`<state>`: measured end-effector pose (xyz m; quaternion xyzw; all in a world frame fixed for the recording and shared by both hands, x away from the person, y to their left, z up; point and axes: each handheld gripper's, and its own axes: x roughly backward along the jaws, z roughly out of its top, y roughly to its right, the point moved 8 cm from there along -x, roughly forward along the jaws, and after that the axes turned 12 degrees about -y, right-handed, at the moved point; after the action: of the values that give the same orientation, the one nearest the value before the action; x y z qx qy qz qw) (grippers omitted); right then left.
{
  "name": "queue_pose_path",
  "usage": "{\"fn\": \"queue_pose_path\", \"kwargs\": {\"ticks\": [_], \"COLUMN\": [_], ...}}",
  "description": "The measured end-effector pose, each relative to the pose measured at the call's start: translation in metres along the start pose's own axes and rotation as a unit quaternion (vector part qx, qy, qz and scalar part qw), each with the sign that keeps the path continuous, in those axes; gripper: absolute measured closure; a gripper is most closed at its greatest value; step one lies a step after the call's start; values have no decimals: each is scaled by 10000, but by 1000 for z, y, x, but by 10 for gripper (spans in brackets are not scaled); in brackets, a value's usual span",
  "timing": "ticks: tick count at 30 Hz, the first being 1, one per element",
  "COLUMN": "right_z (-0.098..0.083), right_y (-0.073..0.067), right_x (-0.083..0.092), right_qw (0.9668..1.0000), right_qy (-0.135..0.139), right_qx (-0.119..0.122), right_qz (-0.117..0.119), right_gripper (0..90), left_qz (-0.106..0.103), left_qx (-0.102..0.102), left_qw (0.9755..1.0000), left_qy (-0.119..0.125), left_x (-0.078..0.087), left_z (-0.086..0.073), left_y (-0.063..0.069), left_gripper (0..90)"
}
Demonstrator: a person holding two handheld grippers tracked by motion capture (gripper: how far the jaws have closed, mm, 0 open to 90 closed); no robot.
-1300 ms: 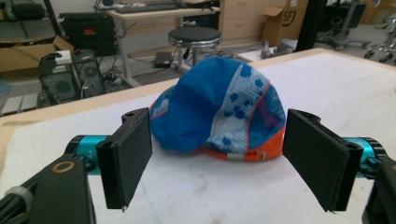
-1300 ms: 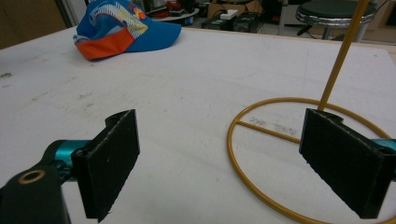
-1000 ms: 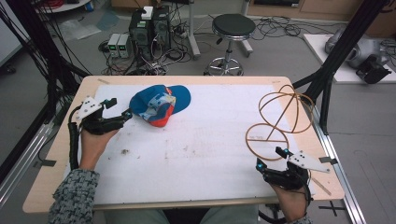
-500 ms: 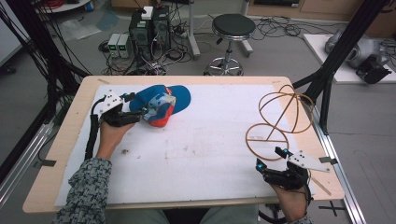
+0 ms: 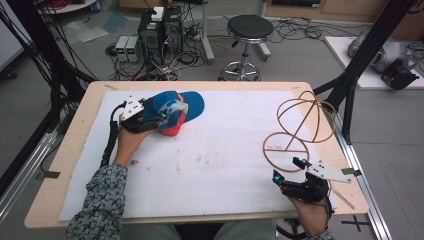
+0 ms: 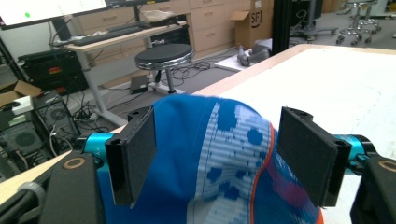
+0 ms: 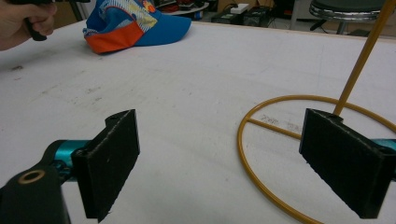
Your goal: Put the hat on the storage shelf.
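A blue cap [image 5: 172, 109] with an orange patch lay on the white mat [image 5: 220, 160], near the far left part of the table [image 5: 70, 150]. Its brim pointed to the right in the high view.

The left gripper [image 5: 159, 118] was at the cap. In the left gripper view its two black jaws stood wide apart, one on each side of the cap's blue cloth [image 6: 219, 163]. The cloth sat in the gap between them. It was hard to tell if the pads [image 6: 133, 158] were touching the cloth, but they were not squeezing it. The left hand [image 5: 129, 142] held the gripper from behind, and a patterned sleeve [image 5: 97, 205] came in from the bottom of the high view.

The right gripper [image 5: 289, 169] rested low at the near right part of the mat, well apart from the cap. Its jaws were wide apart too, and nothing was between them but bare mat. In the right gripper view, the cap [image 7: 135, 25] showed far off at the top left.

A thin yellow wire stand [image 5: 297, 127] stood just beyond the right gripper. It had a flat ring at the bottom and curved hoops on top. In the right gripper view, the ring [image 7: 261, 154] lay on the mat beside the right-hand jaw.

A black round stool [image 5: 248, 30] stood on the floor past the table.
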<state>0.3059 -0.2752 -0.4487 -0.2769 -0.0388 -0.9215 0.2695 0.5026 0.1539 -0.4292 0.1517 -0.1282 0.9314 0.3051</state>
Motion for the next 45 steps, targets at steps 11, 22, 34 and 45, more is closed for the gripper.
{"fn": "queue_pose_path", "kwargs": {"ticks": [11, 22, 34, 45], "right_z": [-1, -1, -1, 0], "right_y": [2, 0, 1, 1], "right_x": [2, 1, 2, 2], "right_qw": [10000, 10000, 10000, 10000], "right_qy": [22, -13, 9, 13], "right_qx": [-5, 0, -2, -3], "right_qz": [29, 70, 64, 69], "right_gripper": [113, 113, 113, 113], "left_qz": [-20, -98, -226, -333], "left_qx": [13, -262, -306, -157], "left_qw": [9986, 9968, 9963, 9973], "left_qy": [-536, -754, -769, -630], "left_x": [-22, -25, -22, -10], "left_z": [-18, -24, -23, 2], "left_y": [-5, -1, -2, -1], "left_gripper": [297, 615, 879, 892]}}
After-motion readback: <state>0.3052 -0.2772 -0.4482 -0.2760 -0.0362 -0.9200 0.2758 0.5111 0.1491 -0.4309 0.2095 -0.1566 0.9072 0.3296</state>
